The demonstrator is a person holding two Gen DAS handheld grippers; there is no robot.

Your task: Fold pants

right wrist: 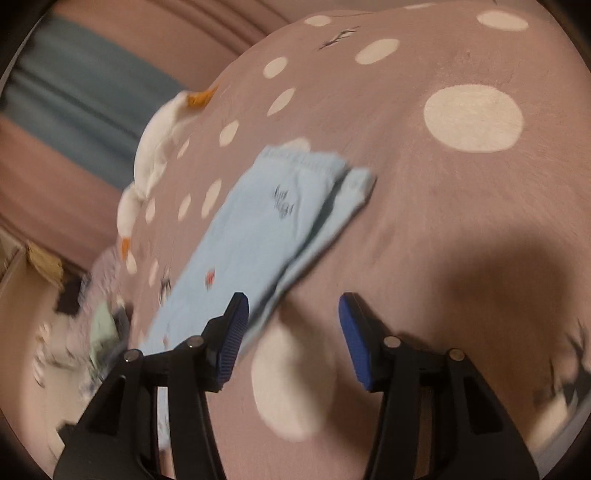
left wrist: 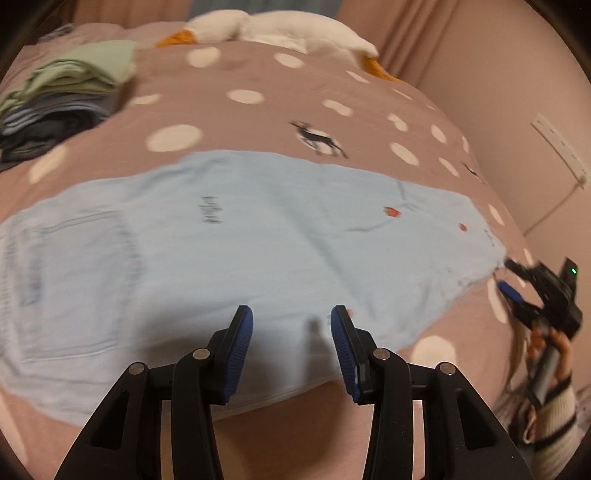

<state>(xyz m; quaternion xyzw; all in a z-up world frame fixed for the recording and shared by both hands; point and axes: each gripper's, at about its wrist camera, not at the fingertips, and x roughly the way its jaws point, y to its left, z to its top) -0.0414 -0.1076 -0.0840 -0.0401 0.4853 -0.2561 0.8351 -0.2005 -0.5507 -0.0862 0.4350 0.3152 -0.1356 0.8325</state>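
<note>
The light blue pants (left wrist: 236, 236) lie flat on my dotted bedspread (left wrist: 258, 74), stretched sideways across the left wrist view, waistband end to the left and leg ends to the right. In the right wrist view the pants (right wrist: 251, 229) appear doubled lengthwise, one leg stacked on the other with a lower edge peeking out along one side. I judge that the first fold, leg over leg, is done; folding the length across, likely once or twice, remains.

My left gripper (left wrist: 291, 321) hangs above the near edge of the pants, its jaws partly apart with only bare cloth seen between them; they grip nothing. My right gripper (right wrist: 291, 306) hovers by the leg end, its jaws partly apart and empty, with bedspread in the gap. In the left wrist view that right gripper (left wrist: 508, 277) sits just beside the leg-end corner; whether it touches the cloth I cannot tell.

A stack of folded clothes (left wrist: 66, 96) and a white plush goose (left wrist: 280, 29) rest farther back.
</note>
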